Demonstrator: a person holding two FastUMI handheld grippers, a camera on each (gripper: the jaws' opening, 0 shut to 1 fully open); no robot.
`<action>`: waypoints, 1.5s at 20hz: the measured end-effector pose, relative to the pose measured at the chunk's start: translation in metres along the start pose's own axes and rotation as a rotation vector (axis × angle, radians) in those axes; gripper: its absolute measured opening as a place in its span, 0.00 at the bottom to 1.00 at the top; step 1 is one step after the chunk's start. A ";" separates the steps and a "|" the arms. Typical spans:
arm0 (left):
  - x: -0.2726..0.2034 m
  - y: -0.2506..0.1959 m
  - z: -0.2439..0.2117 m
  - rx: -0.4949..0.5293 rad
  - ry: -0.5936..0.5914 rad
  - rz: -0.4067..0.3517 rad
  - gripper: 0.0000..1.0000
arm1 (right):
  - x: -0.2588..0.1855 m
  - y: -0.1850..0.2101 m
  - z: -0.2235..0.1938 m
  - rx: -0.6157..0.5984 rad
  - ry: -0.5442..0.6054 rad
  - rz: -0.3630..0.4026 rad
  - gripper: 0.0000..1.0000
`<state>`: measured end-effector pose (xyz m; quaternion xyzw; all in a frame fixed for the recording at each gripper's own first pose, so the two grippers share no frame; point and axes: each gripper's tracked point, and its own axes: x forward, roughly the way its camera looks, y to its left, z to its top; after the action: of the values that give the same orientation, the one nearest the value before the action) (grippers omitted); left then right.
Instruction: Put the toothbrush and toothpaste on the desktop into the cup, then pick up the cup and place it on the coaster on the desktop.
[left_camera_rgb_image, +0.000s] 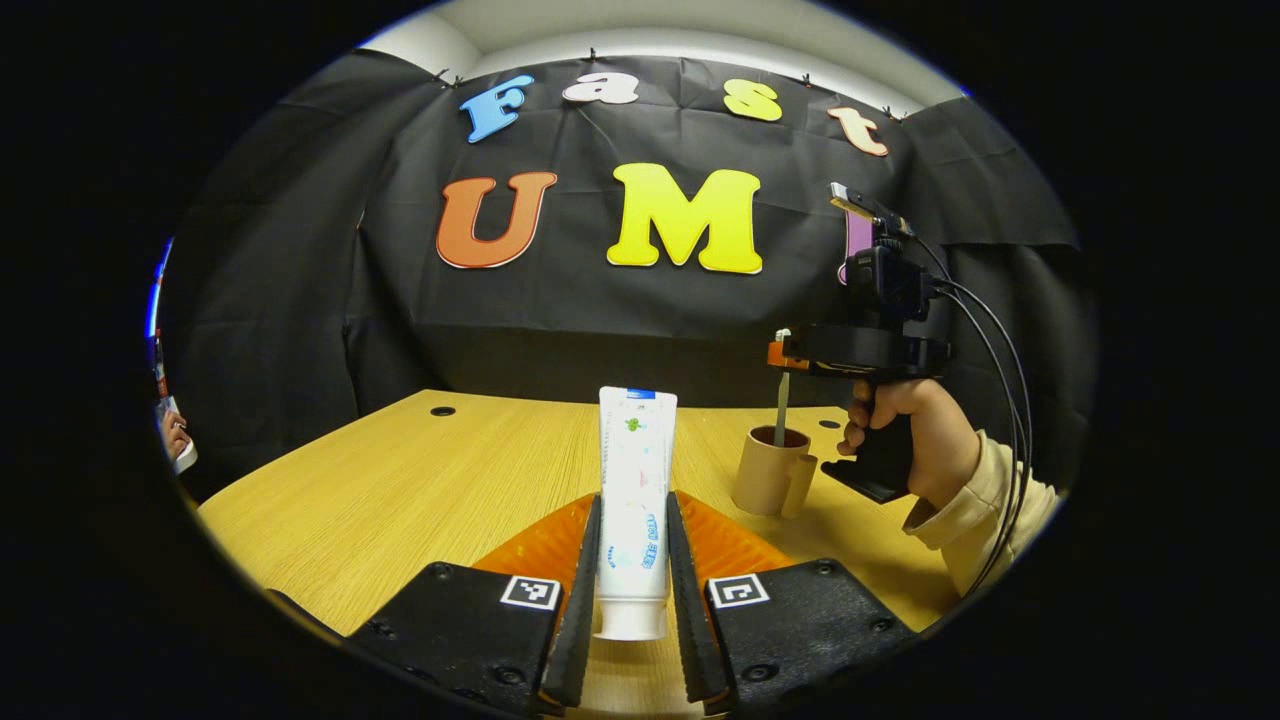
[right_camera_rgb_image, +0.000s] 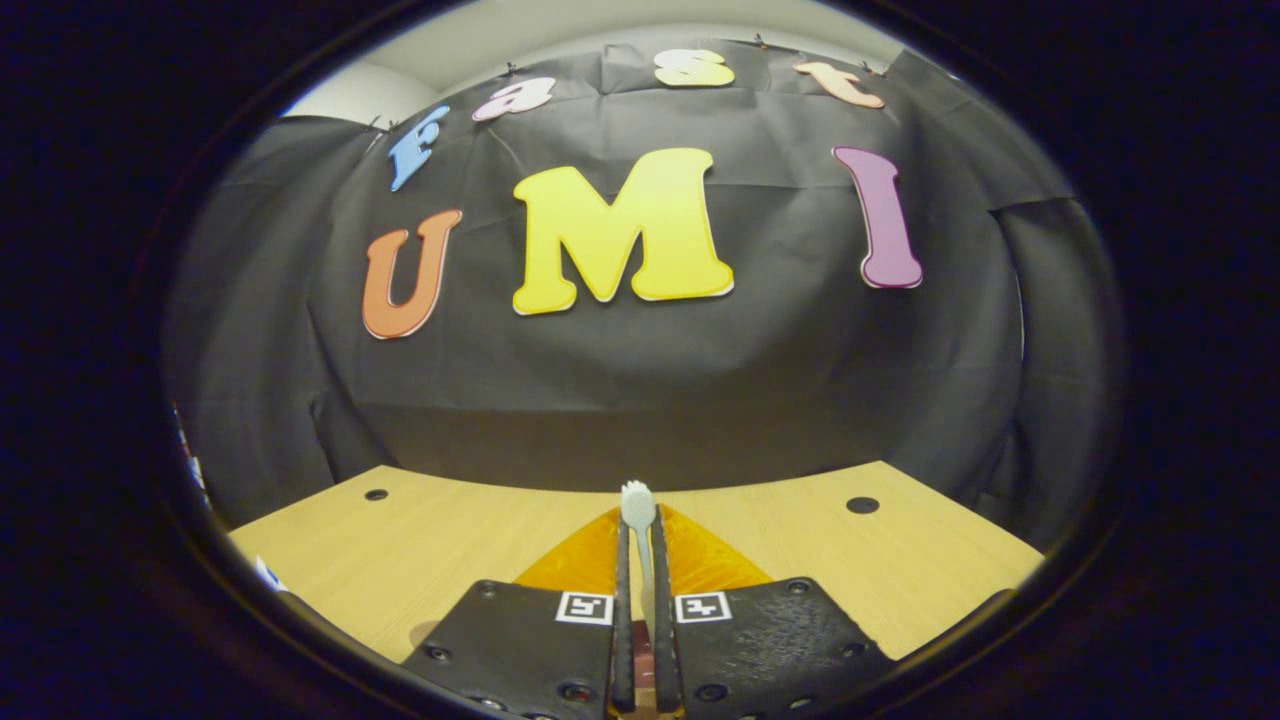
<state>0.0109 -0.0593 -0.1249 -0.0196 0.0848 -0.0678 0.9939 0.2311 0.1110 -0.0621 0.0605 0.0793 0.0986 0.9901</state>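
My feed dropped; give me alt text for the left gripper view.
The left claw grips an upright toothpaste tube above the wooden desk. Farther right, the right claw holds a toothbrush with its lower end inside the tan cup.

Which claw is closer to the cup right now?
The right claw: it hangs just above the cup, lowering the toothbrush in. The left claw holds the toothpaste farther away.

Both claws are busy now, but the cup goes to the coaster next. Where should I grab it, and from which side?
Take the cup across its round body, coming from the side away from its handle. It stands upright on the desk, and the toothbrush pokes out the top, so avoid a top-down grasp.
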 end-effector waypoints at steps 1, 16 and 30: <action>0.000 -0.001 0.000 0.001 0.000 0.001 0.40 | -0.002 0.002 0.001 -0.001 -0.001 0.010 0.11; 0.035 -0.027 0.028 0.027 -0.022 0.012 0.40 | -0.094 -0.026 0.009 -0.134 -0.111 -0.005 0.98; 0.107 -0.102 0.067 -0.041 -0.073 -0.058 0.39 | -0.167 -0.117 -0.044 -0.015 -0.038 -0.027 0.97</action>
<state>0.1139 -0.1737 -0.0715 -0.0447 0.0493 -0.0941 0.9933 0.0834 -0.0323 -0.0968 0.0539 0.0604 0.0847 0.9931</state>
